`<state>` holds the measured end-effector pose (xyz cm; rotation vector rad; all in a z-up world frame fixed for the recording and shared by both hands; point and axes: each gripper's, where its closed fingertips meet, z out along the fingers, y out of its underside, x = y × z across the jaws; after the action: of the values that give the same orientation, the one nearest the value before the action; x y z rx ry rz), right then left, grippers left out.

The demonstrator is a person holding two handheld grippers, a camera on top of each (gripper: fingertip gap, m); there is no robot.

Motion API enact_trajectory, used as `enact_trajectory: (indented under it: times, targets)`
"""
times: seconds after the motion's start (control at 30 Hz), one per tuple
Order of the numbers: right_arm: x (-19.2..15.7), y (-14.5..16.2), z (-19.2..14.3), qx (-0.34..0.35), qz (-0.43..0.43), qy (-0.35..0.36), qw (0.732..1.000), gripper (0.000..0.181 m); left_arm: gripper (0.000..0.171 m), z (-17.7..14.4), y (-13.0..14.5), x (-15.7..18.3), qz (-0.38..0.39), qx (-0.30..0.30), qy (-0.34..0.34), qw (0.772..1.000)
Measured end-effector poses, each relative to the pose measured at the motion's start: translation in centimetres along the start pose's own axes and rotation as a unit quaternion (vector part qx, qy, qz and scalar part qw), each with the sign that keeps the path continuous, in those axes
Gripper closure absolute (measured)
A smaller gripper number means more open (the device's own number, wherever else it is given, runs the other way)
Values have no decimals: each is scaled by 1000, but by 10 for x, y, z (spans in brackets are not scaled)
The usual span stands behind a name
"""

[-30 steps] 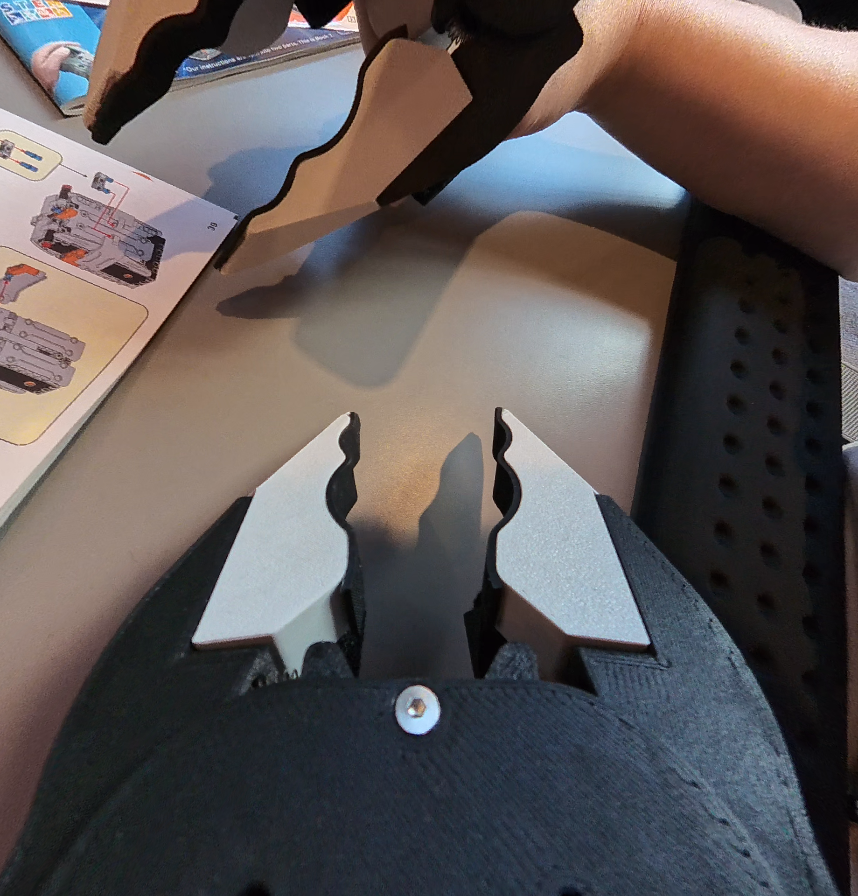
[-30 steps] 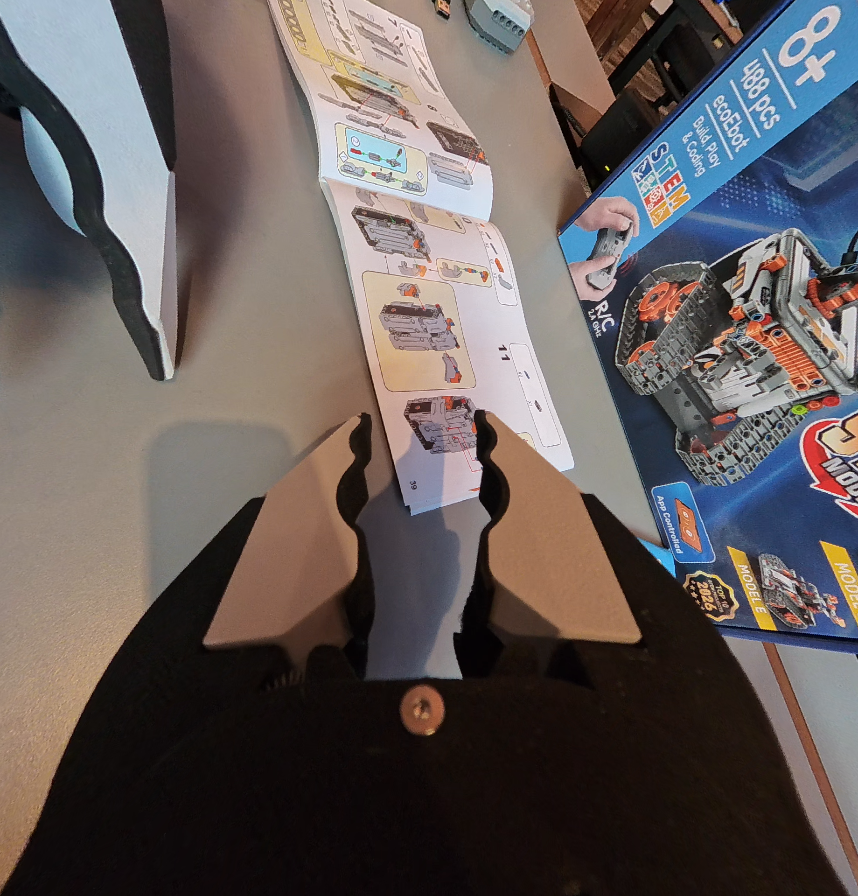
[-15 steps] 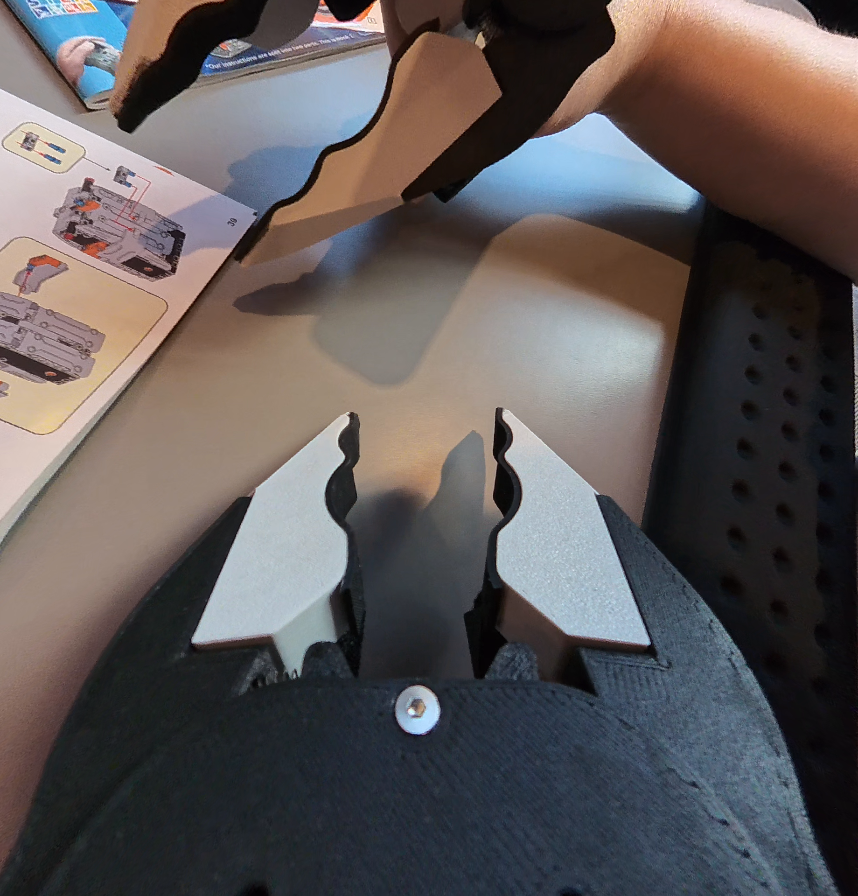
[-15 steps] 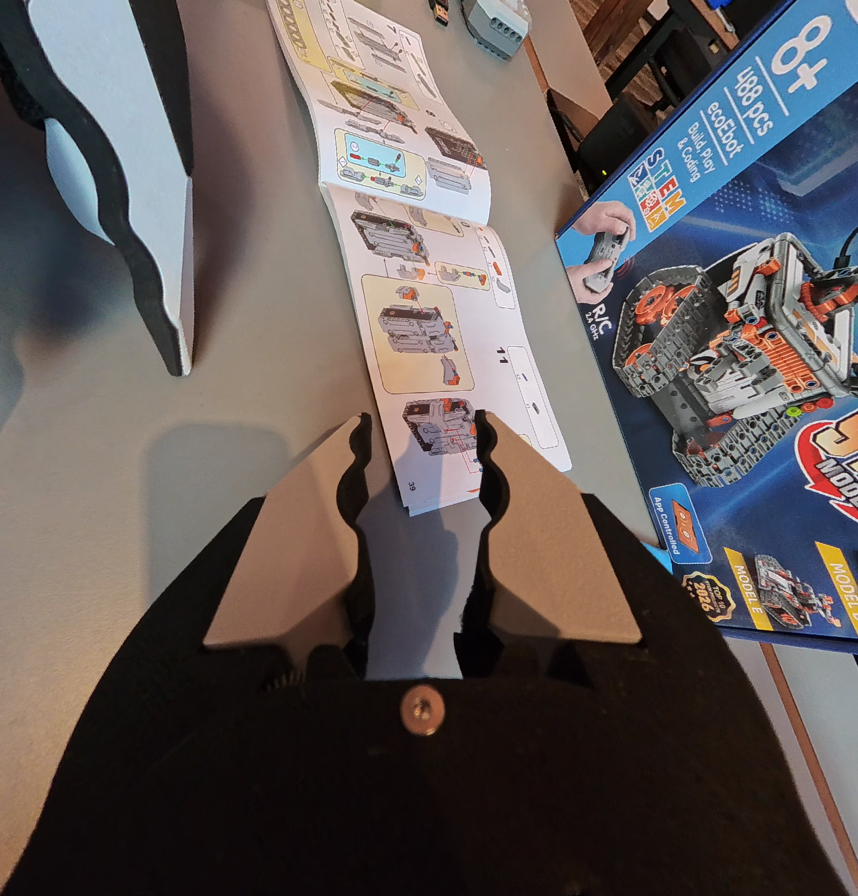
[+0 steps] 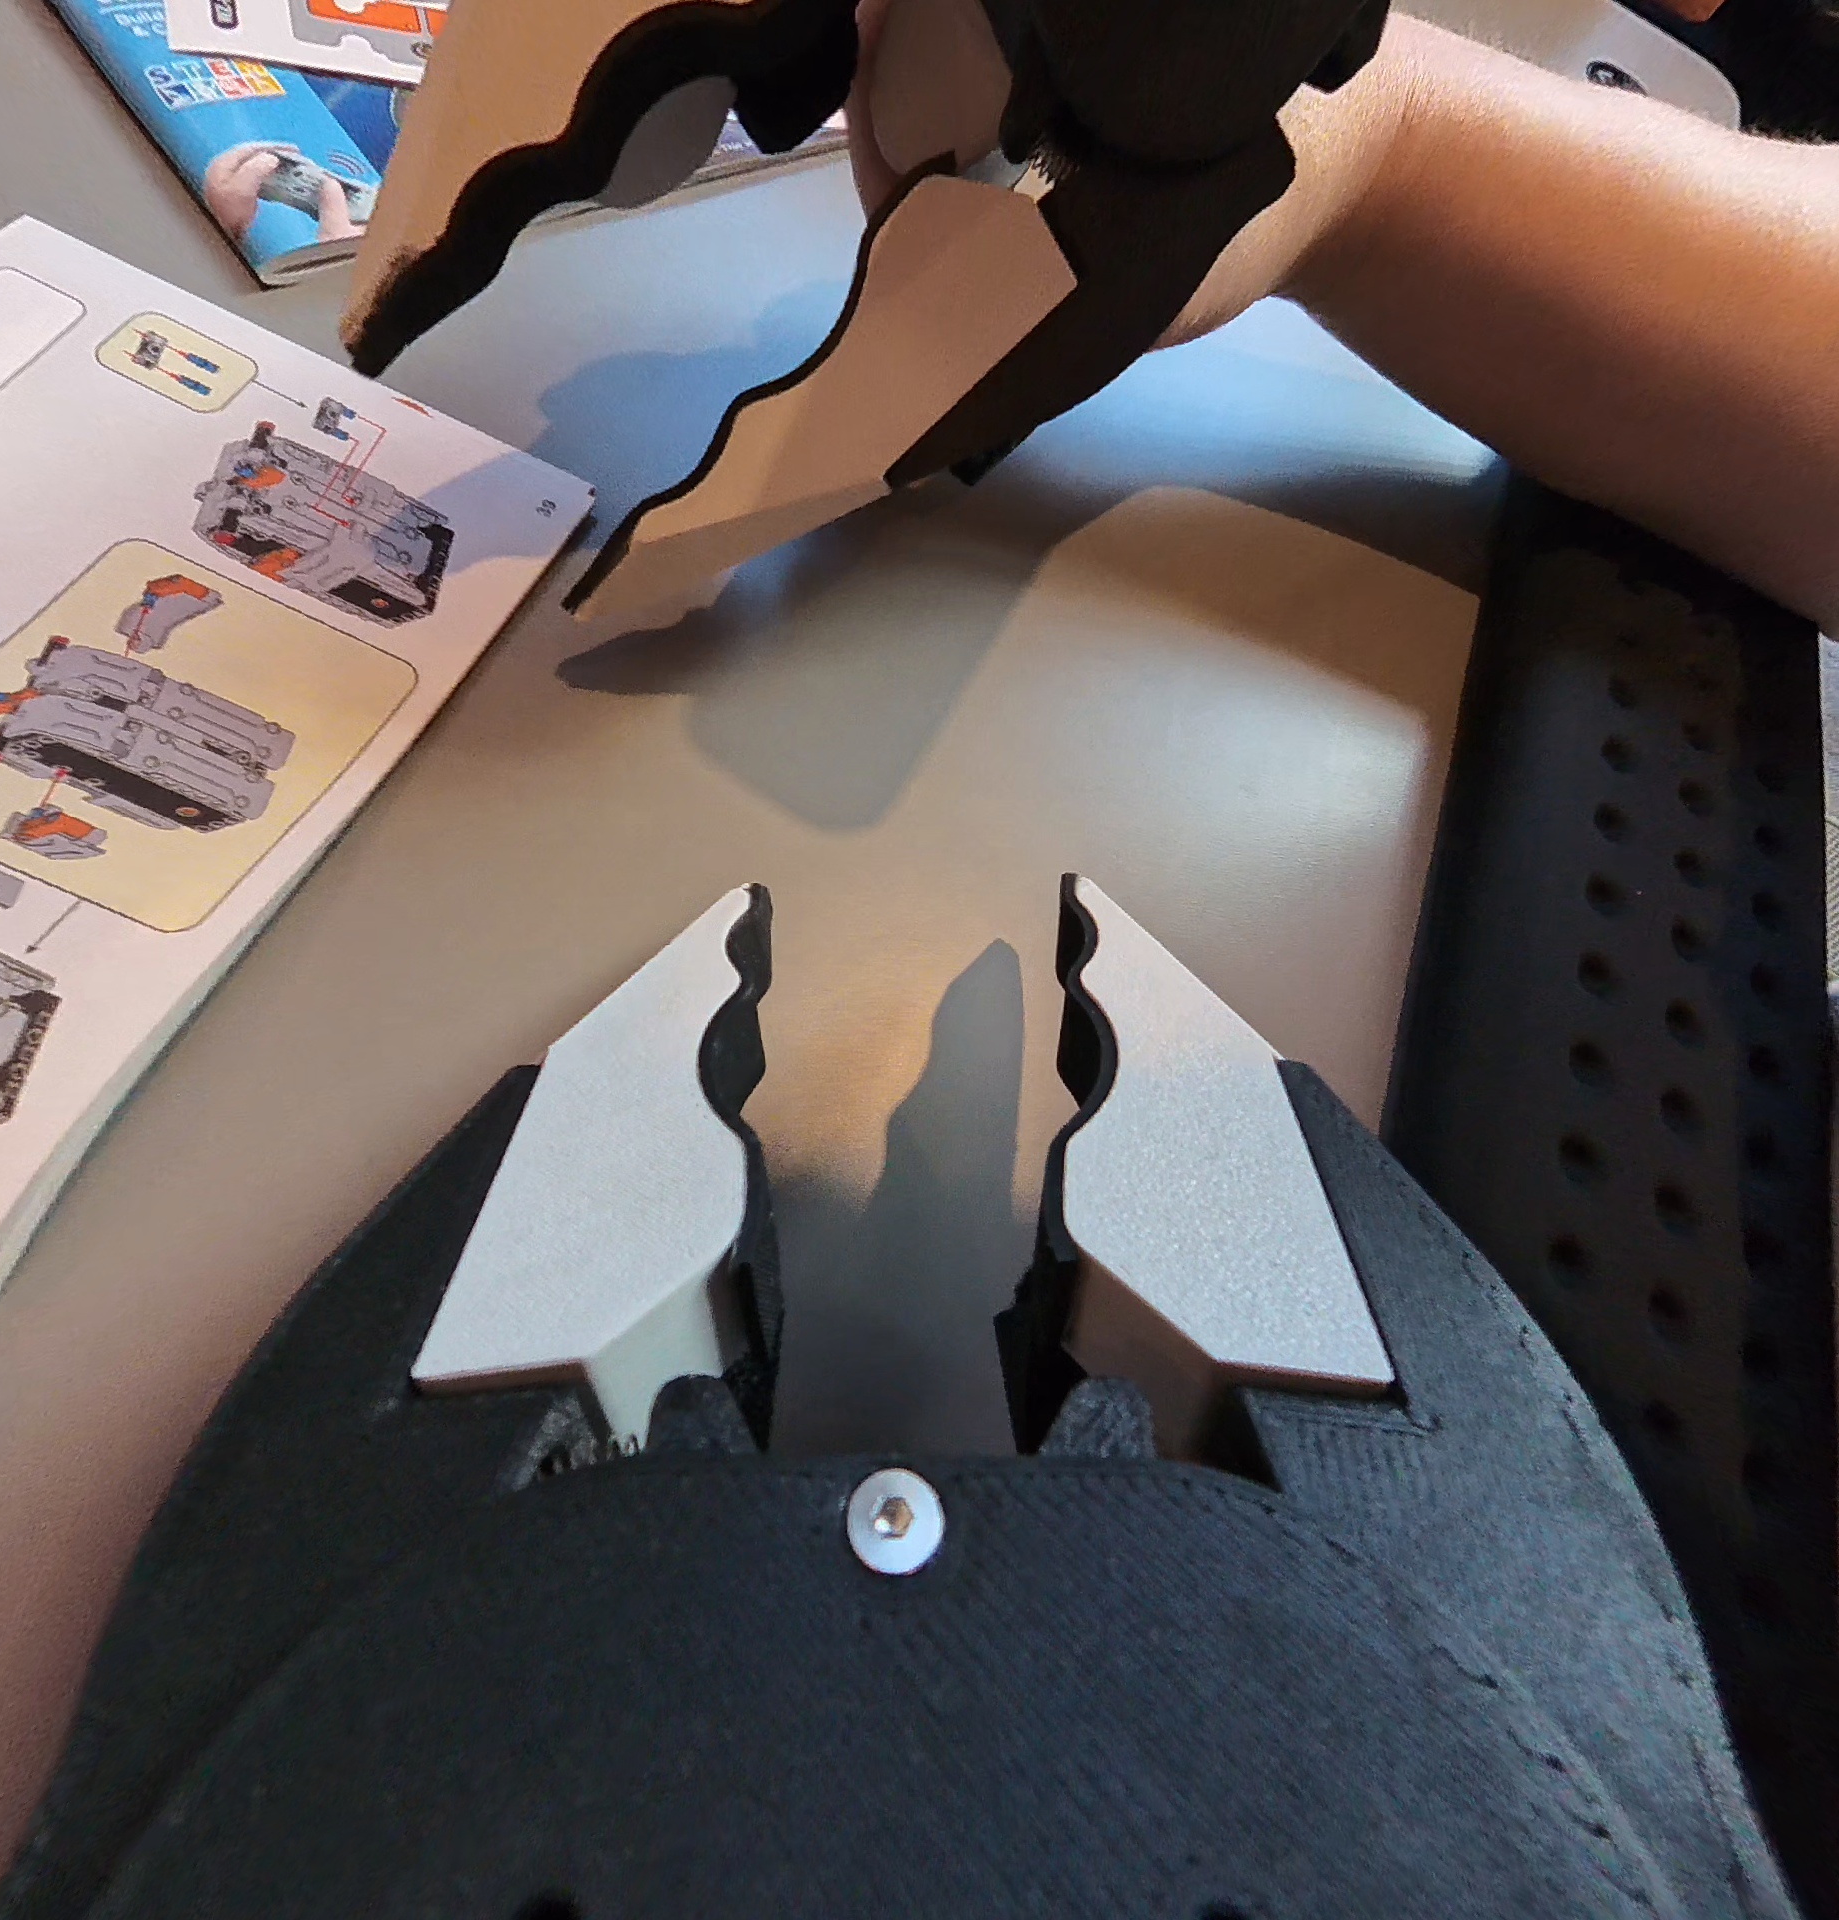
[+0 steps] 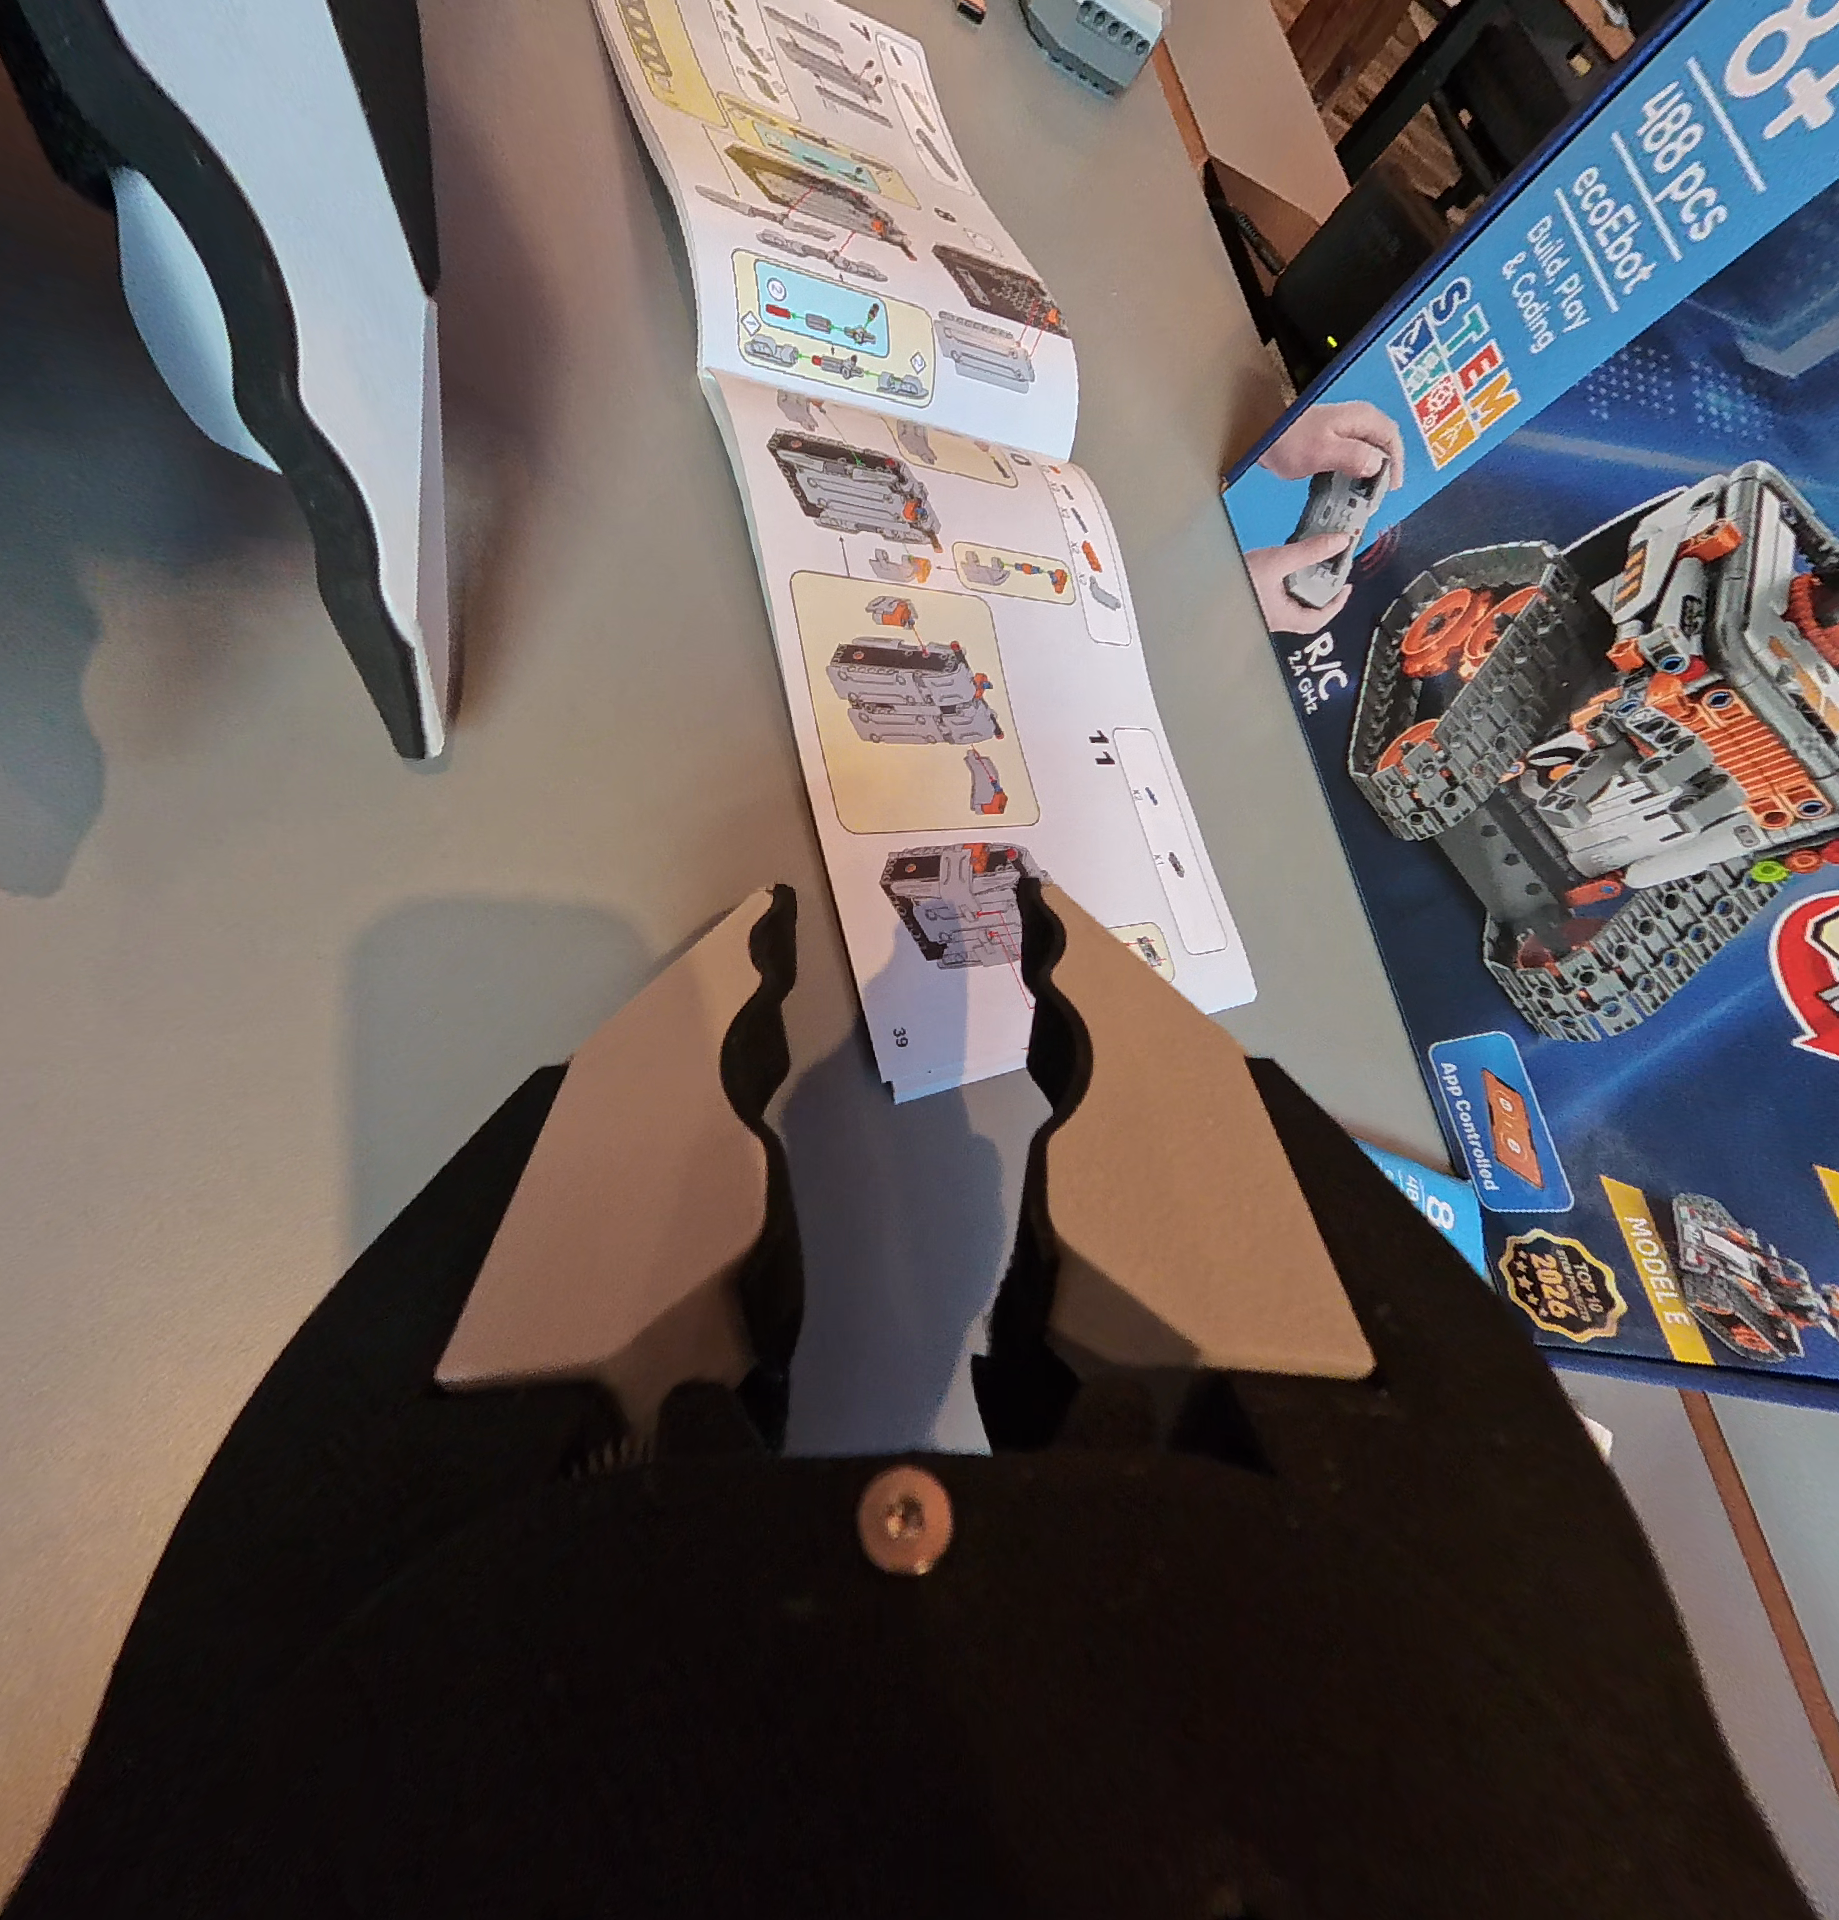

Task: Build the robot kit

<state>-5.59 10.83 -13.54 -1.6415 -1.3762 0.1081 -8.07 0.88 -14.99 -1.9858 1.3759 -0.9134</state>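
Right wrist view, right gripper [image 6: 904,914] gaping empty over instruction booklet [image 6: 956,644], left gripper [image 5: 910,894] also spread wide, nothing held, bare grey table [image 5: 1102,727]

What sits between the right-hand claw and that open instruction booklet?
Nothing visible. The right gripper is open, its tips hanging over the near corner of the instruction booklet, with only bare table beside it. The left gripper stays off to the side.
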Motion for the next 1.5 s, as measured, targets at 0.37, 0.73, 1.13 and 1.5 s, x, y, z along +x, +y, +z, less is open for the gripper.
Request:
enact_trajectory:
  times: [0.37,0.73,1.13,1.5]
  targets:
    - [6,-11,-8,12,30,12,999,139,115,-90,-70,-30,1,161,-93,983]
    - [52,-30,-37,73,93,120,986,136,94,-415,9,-149,11,110,-450,886]
    - [8,-103,-29,145,133,89,976,114,98,-464,143,-242,-61,-215,-385,895]
    - [-28,-99,-25,164,132,72,975,181,134,-396,192,-268,-58,-270,-286,917]
